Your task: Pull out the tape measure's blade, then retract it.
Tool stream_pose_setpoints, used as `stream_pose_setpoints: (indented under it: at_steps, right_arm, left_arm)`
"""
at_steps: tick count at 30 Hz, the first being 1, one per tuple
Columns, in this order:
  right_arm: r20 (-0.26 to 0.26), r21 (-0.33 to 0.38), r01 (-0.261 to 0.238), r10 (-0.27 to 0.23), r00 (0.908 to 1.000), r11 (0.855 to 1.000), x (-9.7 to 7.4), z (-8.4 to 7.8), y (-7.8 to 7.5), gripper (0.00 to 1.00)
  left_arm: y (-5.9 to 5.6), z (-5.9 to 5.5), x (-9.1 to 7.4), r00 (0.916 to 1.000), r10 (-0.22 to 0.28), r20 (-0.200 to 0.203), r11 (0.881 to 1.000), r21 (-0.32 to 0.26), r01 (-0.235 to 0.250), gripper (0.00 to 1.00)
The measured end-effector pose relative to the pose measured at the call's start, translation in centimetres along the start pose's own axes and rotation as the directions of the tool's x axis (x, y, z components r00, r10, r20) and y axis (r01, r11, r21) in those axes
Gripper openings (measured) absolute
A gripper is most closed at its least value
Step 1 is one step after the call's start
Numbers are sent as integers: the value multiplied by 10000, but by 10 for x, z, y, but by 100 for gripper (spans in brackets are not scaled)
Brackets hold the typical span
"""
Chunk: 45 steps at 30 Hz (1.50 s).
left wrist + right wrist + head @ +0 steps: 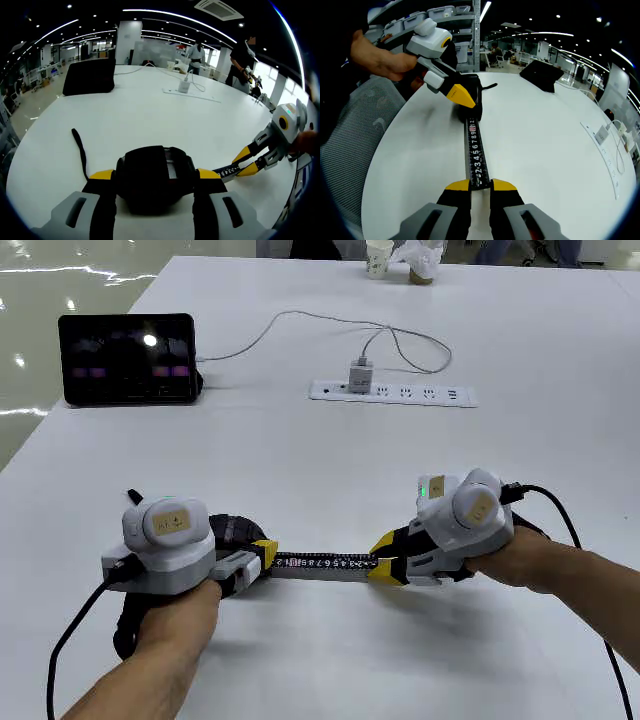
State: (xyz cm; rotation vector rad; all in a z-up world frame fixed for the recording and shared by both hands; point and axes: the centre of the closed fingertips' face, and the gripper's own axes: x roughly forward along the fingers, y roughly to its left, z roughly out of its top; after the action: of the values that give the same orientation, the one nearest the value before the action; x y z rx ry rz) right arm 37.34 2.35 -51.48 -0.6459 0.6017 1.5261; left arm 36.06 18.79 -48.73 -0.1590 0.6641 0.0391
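Nearest the headset, the left gripper (255, 548), a grey plastic shell with yellow-tipped black fingers, clamps the chunky, rounded black tape measure (230, 532) from both sides. In the left gripper view the fingers (102, 175) press flat against its matte, rubbery-looking case, which rests on the smooth white table (300, 460). From the case a narrow, dark blade (320, 562), printed with pale numerals and one red mark, runs straight and flat along the table to the right gripper (382, 560). That gripper's fingers are drawn narrow and pinch the blade's free end between their yellow tips. A thin black strap (80, 150) trails from the case in a curve on the table. Farther back are a rectangular black tablet (127, 358) with a glossy screen, propped up, and a long white power strip (392, 393) carrying a white plug block and a looping grey cable. A paper cup (378, 257) stands near the far edge.
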Motion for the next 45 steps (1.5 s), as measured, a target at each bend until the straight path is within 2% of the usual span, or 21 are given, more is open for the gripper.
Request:
stream_pose_setpoints:
  at_steps: [45]
  right_arm:
    - [221, -192, -141, 145, 9997, 9997, 25, 27, 4, 10]
  left_arm:
    - [0, 1, -2, 10000, -71, -27, 9999, -142, 70, 56]
